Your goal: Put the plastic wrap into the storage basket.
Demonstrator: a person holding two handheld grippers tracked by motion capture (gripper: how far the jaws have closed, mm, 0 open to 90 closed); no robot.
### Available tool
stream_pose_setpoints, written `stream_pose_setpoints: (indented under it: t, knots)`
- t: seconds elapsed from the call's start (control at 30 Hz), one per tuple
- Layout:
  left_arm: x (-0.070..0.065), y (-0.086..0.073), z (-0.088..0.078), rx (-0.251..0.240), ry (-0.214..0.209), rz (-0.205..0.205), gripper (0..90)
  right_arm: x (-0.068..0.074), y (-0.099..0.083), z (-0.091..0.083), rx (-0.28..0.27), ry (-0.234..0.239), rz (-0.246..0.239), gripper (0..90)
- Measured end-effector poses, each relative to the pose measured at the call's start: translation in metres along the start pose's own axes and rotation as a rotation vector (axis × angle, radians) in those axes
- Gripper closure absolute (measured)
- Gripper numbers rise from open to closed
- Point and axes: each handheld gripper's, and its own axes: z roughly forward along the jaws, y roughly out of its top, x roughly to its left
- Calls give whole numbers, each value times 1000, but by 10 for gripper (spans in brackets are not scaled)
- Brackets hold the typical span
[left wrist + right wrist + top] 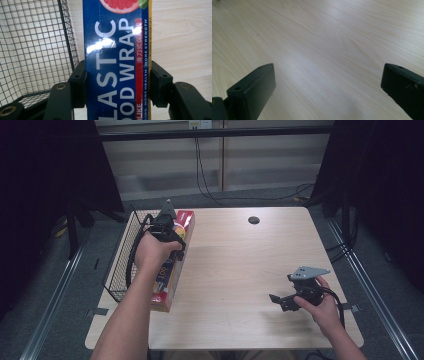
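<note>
A long blue and red plastic wrap box [169,287] lies lengthwise near the table's left edge, right beside a black wire basket [121,255]. My left gripper [170,245] comes down on the box from above and is shut across its width. In the left gripper view the box [116,50] sits between the black pads [78,82], which press on both its sides, at my left gripper [116,80]. My right gripper [278,301] is held low over the table's front right, open with nothing between its fingers. The right gripper view has its wide-apart jaws over bare wood, at my right gripper [328,82].
The wire basket [32,50] hangs at the table's left edge, and its mesh looks empty. A small black round grommet [254,220] sits at the back centre of the light wood table [240,260]. Cables hang behind the table.
</note>
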Motion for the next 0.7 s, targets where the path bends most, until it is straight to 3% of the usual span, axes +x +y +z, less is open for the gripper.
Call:
stream_pose_setpoints:
  t: [0.7]
  knots:
    - [25,-5,-14,-6,1,-63,441,1,0,1,1,0,-6,0]
